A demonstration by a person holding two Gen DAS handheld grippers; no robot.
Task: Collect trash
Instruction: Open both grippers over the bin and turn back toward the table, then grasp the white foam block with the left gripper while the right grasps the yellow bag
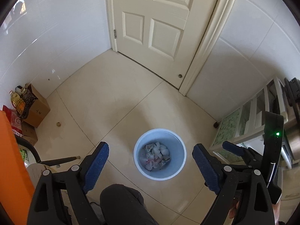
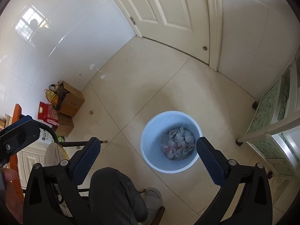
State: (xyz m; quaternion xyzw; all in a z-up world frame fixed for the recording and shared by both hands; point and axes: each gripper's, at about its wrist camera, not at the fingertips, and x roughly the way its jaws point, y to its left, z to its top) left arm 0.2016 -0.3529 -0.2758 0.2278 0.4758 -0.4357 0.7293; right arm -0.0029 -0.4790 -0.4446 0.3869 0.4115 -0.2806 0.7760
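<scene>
**Above the bin, both tongs empty**

On the tiled floor, near its middle and well clear of the door, stands the white bin (image 1: 160, 154) with crumpled paper trash (image 1: 156, 155) inside; the left tongs (image 1: 151, 164) and right tongs (image 2: 148, 156) hang released, gripping nothing; a small scrap (image 1: 58, 124) lies near the boxes (image 1: 35, 106) by the left wall; a careless low reach could tip the light bin.

The bin (image 1: 160, 153) is seen ahead between the left gripper's (image 1: 150, 162) fingers, trash (image 1: 156, 154) inside, boxes (image 1: 36, 108) far left.
</scene>
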